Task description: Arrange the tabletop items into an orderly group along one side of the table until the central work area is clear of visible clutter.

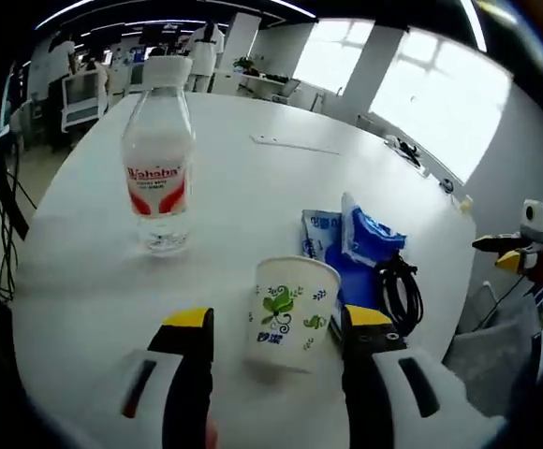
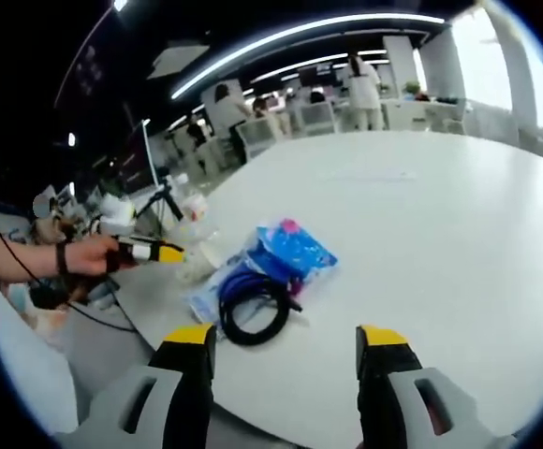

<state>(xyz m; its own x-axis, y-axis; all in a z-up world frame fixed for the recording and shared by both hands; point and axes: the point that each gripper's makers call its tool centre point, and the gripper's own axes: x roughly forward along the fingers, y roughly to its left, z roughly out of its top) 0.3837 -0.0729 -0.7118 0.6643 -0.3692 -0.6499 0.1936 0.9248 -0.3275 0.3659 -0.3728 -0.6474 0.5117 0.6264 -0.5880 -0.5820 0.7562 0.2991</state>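
A white paper cup [image 1: 290, 313] with a green leaf print stands between the jaws of my left gripper [image 1: 276, 325], which is open, with a gap on the left side. Beyond it to the left stands a clear water bottle [image 1: 159, 159] with a red label. To the cup's right lie a blue packet [image 1: 351, 238] and a black cable coil [image 1: 403, 292]. My right gripper [image 2: 286, 339] is open over bare table, short of the cable coil [image 2: 253, 313] and blue packet [image 2: 290, 251]. A hand holds the left gripper [image 2: 150, 251] at the left of the right gripper view.
The white table [image 1: 253, 187] stretches far back, with a flat pale sheet [image 1: 295, 143] lying on it. Its edge [image 1: 459, 271] runs close behind the packet and cable. The right gripper [image 1: 520, 245] hovers off that edge. Chairs, desks and people stand in the background.
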